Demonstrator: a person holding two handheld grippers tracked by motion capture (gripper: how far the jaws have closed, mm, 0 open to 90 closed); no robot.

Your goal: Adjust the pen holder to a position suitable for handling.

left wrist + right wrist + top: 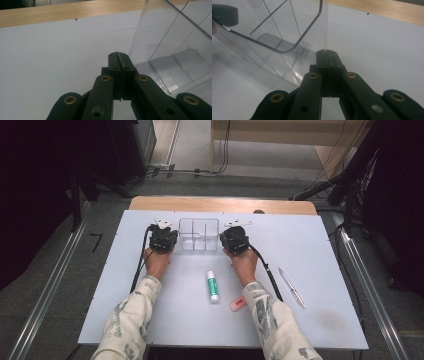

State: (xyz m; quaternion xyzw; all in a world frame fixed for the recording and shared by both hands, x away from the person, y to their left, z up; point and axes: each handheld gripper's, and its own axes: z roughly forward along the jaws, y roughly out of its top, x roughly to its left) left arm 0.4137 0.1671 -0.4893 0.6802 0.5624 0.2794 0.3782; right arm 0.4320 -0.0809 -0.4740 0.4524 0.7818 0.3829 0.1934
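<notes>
Both claws sit pinched tight, each on a side wall of the clear organizer box.

High view: left gripper (163, 240) at centre-left and right gripper (234, 240) right of centre flank the box (199, 234), which stands upper-centre on a matte white board (100, 310). Box is see-through hard plastic, rectangular, w/ thin dividers making compartments. Light wood strip (222, 204) runs along the board's far edge. Below the box lies a white glue stick (213, 286) w/ green label, cylindrical; a small pink eraser (237, 303) sits lower right of it, and a slim silvery pen (291, 287) lies at an angle further right. Patterned sleeves enter from the bottom; black cables trail from both tools.

Left gripper view: black jaws meet at centre-bottom, brass-coloured rivets on the links. Between the pads there's just a thin edge, the box (172, 55) wall, glossy, w/ rounded corners, rising in the right half. This cam shows the pinch line close up, which the overhead doesn't.

Right gripper view: same black linkage, pads pressed together at centre on the wall of the box (279, 37), which is in the upper left. Dividers and curved rim are sharp here; a dark rounded part of the other tool is at the far upper left.
</notes>
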